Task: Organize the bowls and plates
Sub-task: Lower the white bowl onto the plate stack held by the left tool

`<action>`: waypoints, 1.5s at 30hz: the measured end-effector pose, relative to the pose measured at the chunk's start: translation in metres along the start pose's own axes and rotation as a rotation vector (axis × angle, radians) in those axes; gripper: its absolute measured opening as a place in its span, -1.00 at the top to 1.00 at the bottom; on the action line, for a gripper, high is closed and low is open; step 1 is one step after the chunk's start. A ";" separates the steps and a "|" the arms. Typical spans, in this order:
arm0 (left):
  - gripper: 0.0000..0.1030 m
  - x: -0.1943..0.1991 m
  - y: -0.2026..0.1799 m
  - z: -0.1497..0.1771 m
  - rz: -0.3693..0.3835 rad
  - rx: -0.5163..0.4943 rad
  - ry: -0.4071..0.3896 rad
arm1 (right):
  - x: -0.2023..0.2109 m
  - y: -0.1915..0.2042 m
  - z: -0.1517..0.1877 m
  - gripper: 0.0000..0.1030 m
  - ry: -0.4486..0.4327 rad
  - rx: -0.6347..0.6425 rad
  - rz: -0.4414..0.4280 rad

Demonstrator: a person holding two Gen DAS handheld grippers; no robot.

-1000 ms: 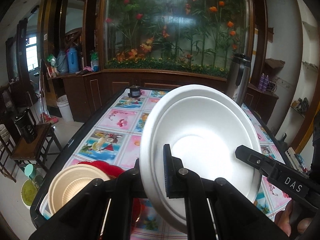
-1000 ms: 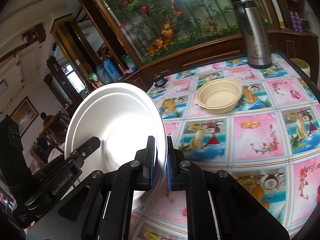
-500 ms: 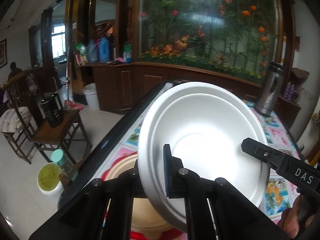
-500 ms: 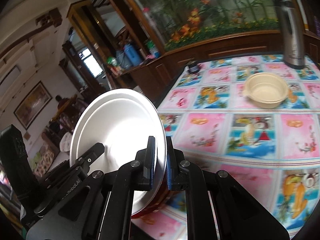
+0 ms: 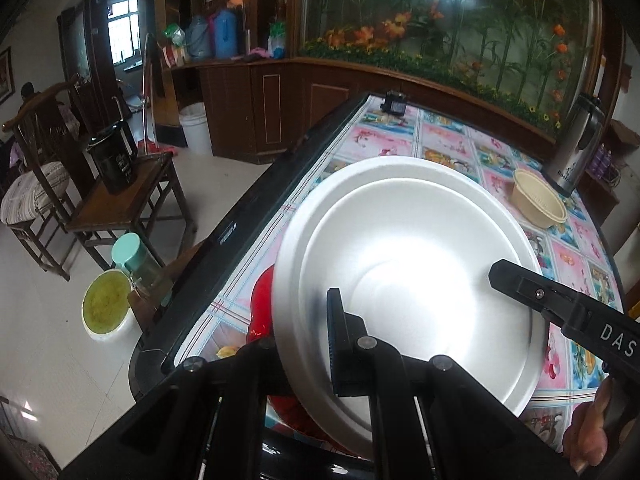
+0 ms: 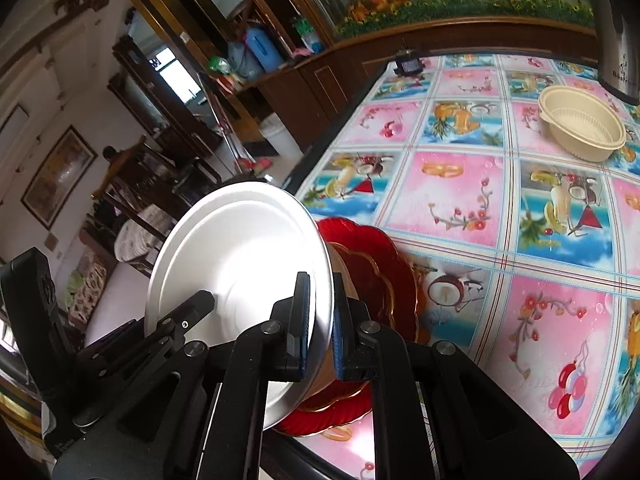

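white plate [image 6: 240, 264] pinched by both grippers, red plate [image 6: 372, 272] apparently beneath

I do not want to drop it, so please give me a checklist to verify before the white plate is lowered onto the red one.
1. Right gripper grip: jaws closed on the rim of the white plate. Ok.
2. Left gripper grip: one finger on the plate's face, the other hidden behind it. Ok.
3. White plate above the red plate: ok.
4. White plate level: steeply tilted. Not ok.
5. Top of the red plate free: a tan object shows behind the white plate, mostly hidden. Cannot tell.
6. Beige bowl out of the way: far off, near the thermos. Ok.
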State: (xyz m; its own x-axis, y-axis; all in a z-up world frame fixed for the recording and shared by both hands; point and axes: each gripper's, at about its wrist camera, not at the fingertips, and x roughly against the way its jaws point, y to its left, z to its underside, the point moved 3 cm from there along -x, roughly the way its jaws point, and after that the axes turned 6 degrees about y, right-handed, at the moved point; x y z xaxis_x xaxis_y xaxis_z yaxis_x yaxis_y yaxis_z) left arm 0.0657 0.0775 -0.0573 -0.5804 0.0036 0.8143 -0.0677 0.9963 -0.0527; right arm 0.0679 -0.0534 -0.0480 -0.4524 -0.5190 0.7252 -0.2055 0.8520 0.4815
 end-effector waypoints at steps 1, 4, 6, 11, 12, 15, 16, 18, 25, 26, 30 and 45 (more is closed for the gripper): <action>0.85 -0.002 0.001 0.001 -0.002 0.004 0.006 | -0.003 0.000 0.000 0.83 0.004 0.001 0.008; 0.84 -0.006 0.004 0.004 -0.005 0.013 0.026 | -0.013 -0.001 0.002 0.83 0.017 0.014 0.032; 0.84 -0.005 0.005 0.005 -0.014 0.007 0.018 | -0.013 0.002 0.002 0.83 0.006 0.032 0.043; 0.76 -0.005 0.010 0.004 -0.019 0.006 0.041 | -0.012 0.007 0.003 0.81 0.003 0.063 0.055; 0.65 -0.004 0.011 0.005 -0.019 0.006 0.043 | -0.012 0.007 0.003 0.81 0.000 0.064 0.059; 0.32 0.002 0.011 0.005 -0.004 -0.007 0.032 | -0.012 0.005 0.002 0.81 0.000 0.061 0.056; -0.06 0.004 0.011 0.005 -0.027 -0.011 0.025 | -0.011 0.006 0.003 0.81 -0.002 0.063 0.058; -0.48 0.008 0.012 0.004 -0.066 -0.023 -0.003 | -0.010 0.007 0.003 0.81 -0.010 0.066 0.066; -0.49 0.029 0.033 -0.002 -0.080 0.019 -0.069 | -0.007 0.008 0.001 0.81 -0.005 0.057 0.030; -0.49 0.033 0.037 -0.003 -0.078 0.032 -0.079 | -0.005 0.006 0.000 0.81 -0.011 0.047 0.021; -0.50 0.042 0.045 -0.007 -0.055 0.086 -0.116 | -0.004 0.000 -0.002 0.79 -0.001 0.023 -0.034; -0.51 0.047 0.005 -0.010 0.025 0.044 -0.133 | 0.022 -0.030 -0.012 0.18 -0.088 -0.021 -0.159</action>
State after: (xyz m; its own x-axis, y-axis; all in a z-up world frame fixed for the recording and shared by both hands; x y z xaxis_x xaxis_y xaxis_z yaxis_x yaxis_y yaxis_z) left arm 0.0465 0.0840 -0.0135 -0.6847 0.0143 0.7287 -0.0853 0.9914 -0.0996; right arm 0.0739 -0.0911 -0.0403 -0.4900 -0.6380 0.5941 -0.2628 0.7579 0.5971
